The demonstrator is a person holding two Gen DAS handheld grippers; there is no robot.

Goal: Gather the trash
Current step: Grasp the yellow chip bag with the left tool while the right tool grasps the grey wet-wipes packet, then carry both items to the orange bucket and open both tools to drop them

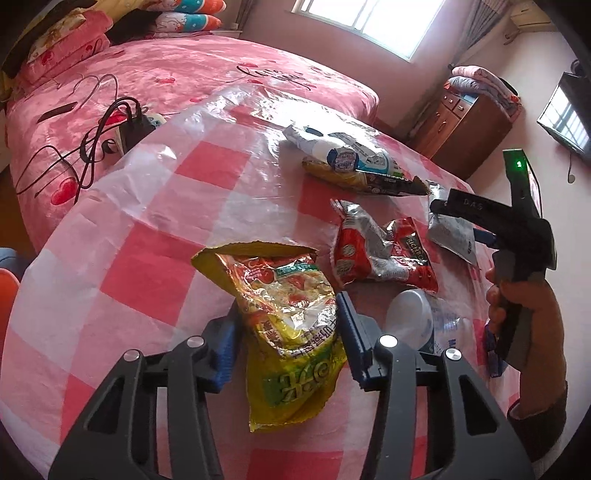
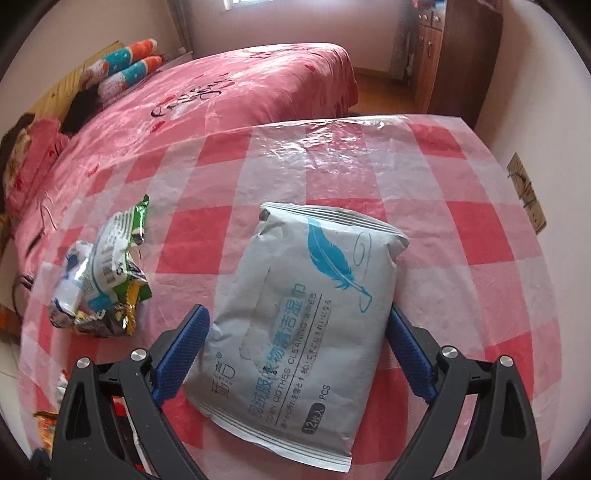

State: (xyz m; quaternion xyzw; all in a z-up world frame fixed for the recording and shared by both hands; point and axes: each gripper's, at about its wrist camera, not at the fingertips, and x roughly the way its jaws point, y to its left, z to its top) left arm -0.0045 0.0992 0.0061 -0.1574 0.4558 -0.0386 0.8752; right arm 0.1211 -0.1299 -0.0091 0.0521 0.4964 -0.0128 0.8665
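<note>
We are seeing daylight pouring through a window [image 1: 373, 22] onto a pink-covered bed [image 1: 177, 74], beside a brown wooden cabinet [image 1: 461, 122].

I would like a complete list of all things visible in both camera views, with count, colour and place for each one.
yellow snack bag: 1, yellow with red, between the left pads, pinched
grey wipes pack: 1, grey with blue feather, flat on the table between the right pads
red and silver wrapper: 1, crumpled, table middle
white and blue wrapper: 1, far side, on a dark yellow wrapper
clear plastic cup: 1, right of the yellow bag
checked tablecloth: 1, pink and white
bed: 1, pink cover, behind the table
black cables: several, on the bed
wooden cabinet: 1, brown, by the wall
left tongs: 1, black, blue pads
right tongs: 1, same, open
hand: 1, holding the right handle
</note>
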